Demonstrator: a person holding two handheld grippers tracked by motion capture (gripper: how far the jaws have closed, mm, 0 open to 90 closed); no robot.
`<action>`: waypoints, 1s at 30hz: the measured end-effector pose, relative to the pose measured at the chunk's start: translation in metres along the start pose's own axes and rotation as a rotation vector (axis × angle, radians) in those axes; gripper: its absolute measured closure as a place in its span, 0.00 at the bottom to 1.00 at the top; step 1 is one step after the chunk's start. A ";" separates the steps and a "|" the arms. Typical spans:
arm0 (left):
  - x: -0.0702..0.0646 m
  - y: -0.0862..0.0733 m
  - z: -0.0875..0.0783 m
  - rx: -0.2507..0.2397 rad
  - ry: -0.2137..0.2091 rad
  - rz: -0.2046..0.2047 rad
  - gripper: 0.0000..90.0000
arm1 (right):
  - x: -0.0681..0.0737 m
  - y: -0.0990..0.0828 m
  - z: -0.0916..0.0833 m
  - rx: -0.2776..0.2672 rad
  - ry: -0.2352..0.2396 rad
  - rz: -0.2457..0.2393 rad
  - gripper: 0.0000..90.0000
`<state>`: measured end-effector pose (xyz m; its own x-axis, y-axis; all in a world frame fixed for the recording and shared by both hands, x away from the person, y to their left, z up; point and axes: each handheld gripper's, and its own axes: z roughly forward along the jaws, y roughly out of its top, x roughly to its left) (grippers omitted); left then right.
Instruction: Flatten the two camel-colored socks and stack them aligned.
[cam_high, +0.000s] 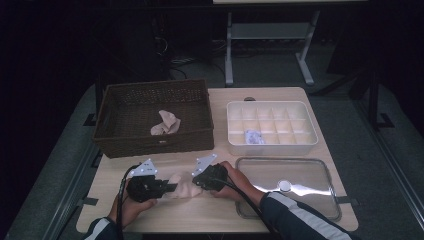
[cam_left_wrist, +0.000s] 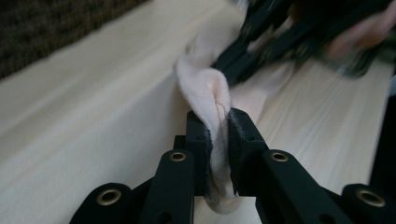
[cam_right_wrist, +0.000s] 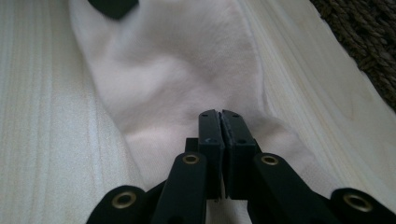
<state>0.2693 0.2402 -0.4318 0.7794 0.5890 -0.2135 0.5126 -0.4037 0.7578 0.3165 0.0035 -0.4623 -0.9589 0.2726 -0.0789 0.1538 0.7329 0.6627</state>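
**Pale sock pinched at both ends on the wooden desk**

Pale, soft knit marks the one sock (cam_high: 184, 186) lying on the light wooden desk (cam_high: 280, 95) in the high view, stretched between the left gripper (cam_high: 172, 187) and the right gripper (cam_high: 196, 180). Behind it stands one dark woven basket (cam_high: 115, 100) holding a second crumpled pale sock (cam_high: 166, 123). One white divided plastic box (cam_high: 272, 106) and one clear flat lid (cam_high: 287, 162) lie to the right. Both forearms are cut off at the bottom edge.

In the left gripper view, the black jaws are clamped on a raised fold of the sock (cam_left_wrist: 205, 93); the other gripper beyond is blurred.

In the right gripper view, the jaws sit pressed together over the sock (cam_right_wrist: 177, 70); whether cloth is pinched between them is hard to make out.
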 end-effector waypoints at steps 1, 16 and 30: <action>0.000 0.002 0.000 -0.019 -0.009 -0.007 0.88 | 0.000 0.000 0.001 -0.004 0.004 0.001 0.96; 0.001 0.014 0.005 -0.036 0.009 0.014 0.84 | -0.019 0.003 -0.037 -0.086 -0.031 0.020 0.71; -0.001 0.045 0.042 0.038 -0.005 0.096 0.84 | -0.039 -0.035 -0.037 0.075 -0.036 0.116 0.78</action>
<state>0.3065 0.1918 -0.4230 0.8277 0.5424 -0.1440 0.4484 -0.4848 0.7509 0.3393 -0.0556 -0.4548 -0.9247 0.3792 -0.0328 0.2816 0.7395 0.6114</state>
